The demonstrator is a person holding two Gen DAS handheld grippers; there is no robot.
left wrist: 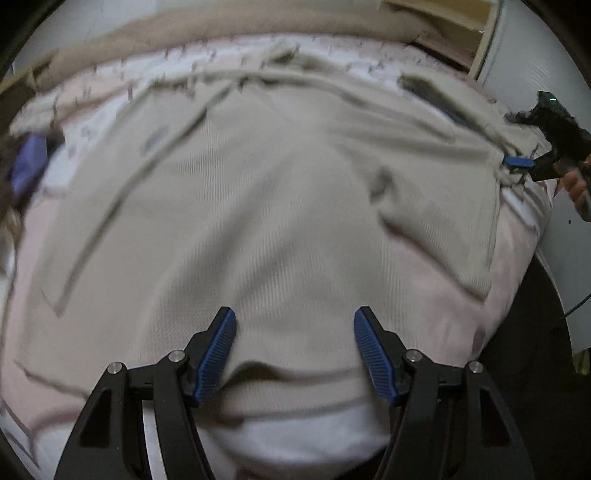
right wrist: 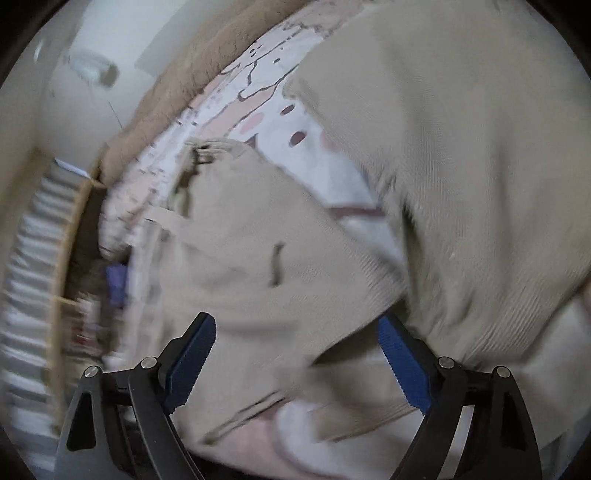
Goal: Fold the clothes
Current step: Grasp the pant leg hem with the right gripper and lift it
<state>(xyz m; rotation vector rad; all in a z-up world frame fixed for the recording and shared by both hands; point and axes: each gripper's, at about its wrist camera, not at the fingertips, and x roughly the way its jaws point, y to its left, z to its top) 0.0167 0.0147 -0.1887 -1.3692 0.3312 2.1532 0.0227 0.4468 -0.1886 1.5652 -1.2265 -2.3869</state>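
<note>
Beige ribbed-knit garment lies spread over a bed with a pink-and-white printed sheet, filling most of the left wrist view from the nine o'clock edge to three o'clock; a seam or placket runs diagonally toward ten o'clock, and a fold creases the cloth near four o'clock; both views are smeared by motion, so fine detail is unsure.

Left gripper sits at six o'clock with its blue ribbed fingers spread wide, empty, the garment's near hem lying between and just under them; whether the pads touch the cloth I cannot tell. Right gripper likewise stands wide open and grips nothing; cloth passes between its fingers, and a raised swell of the same knit rises at two o'clock in its view, partly covering the right finger's tip. From the left wrist view that gripper's blue tip shows at three o'clock, at the garment's far right edge.

Judged from this, the garment is laid broadly out with some part turned over at the right; this would fit a spreading-out as well as a pause between folds, and the pictures do not settle which. Any grasp to come calls for the fingers to close on an edge or corner, taking one layer cleanly, both sides kept level so the knit does not skew.

A tan fleecy blanket borders the bed at twelve o'clock.
</note>
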